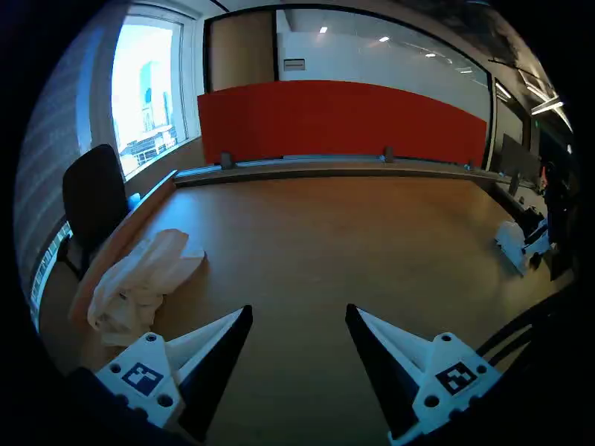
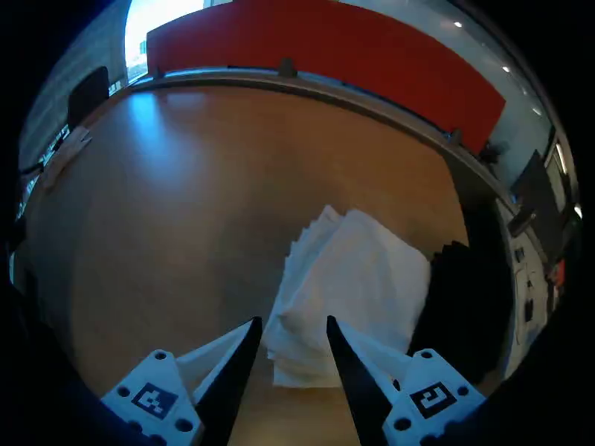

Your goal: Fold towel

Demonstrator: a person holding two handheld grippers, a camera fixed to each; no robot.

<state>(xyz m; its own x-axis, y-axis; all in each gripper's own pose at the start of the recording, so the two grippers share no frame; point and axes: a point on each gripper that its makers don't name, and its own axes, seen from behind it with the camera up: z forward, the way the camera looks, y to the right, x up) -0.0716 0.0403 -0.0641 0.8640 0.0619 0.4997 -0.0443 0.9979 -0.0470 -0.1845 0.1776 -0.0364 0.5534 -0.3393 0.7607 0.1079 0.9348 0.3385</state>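
A crumpled cream towel lies in a heap near the left edge of the wooden table, just beyond my left finger. My left gripper stands open over bare wood, with nothing between its fingers. In the right gripper view, a stack of folded white towels rests on the table near its right edge. My right gripper is open, its fingertips at the near left corner of the stack, not pressing on it. The right gripper also appears far off at the right of the left gripper view.
A red partition on a rail closes off the table's far side. A black chair stands by the window at the left. A dark object sits right beside the folded stack, at the table's edge.
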